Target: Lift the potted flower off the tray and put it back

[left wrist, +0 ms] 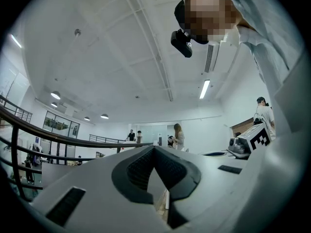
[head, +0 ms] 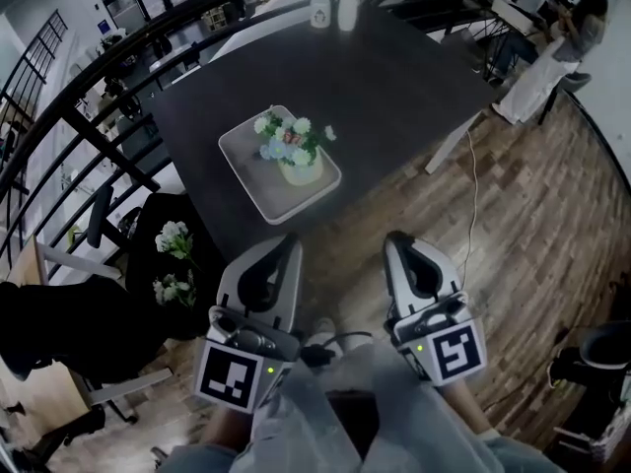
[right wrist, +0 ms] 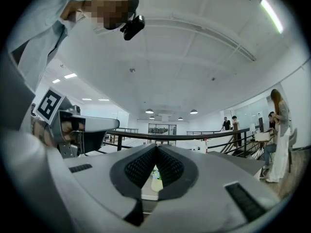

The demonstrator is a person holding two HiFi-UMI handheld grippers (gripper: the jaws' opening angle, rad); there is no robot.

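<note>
From here the potted flower stands upright on the tray, and the tray lies on the dark surface toward its near left corner. Neither claw is anywhere near the pot. My judgement is that this is one end of the job or the other: either the lift has not started, or the pot is already set back. How things lie now does not tell me which. If it has not started, all of it is left: reach in, take the pot, raise it clear of the tray and set it down again.

Both claws are held low and close to the person's body, over the wooden floor and short of the surface's near edge, well apart from the tray. They sit side by side, marker cubes toward the body, tips aimed roughly level toward the surface.

The left claw has its jaws drawn together, tips meeting, with nothing between them. Its own view shows only the room beyond.

The right claw is the same, fully closed and empty. In its view the pot shows small and far off through the slot below the meeting tips, so this claw looks about in line with it.

A second bunch of white flowers lies off the surface at the left, on something dark. I take it to be no part of the task.
</note>
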